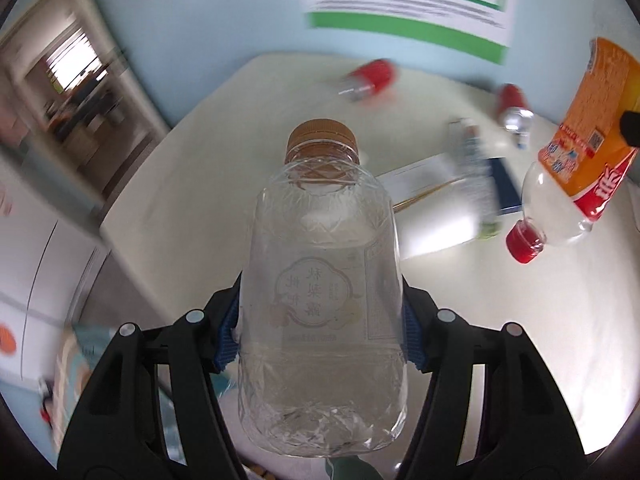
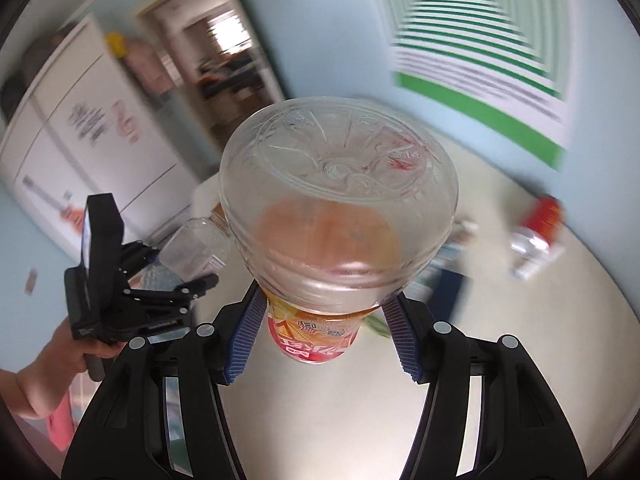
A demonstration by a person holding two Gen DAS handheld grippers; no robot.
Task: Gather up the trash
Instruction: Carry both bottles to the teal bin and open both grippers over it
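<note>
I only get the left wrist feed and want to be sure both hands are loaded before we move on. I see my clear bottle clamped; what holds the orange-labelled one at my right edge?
Observer: The right gripper is shut on the orange-labelled bottle.
Operator: Which end faces its camera?
Observer: The base; the red cap points away.
Operator: Who holds my gripper?
Observer: A bare hand grips the left gripper.
</note>
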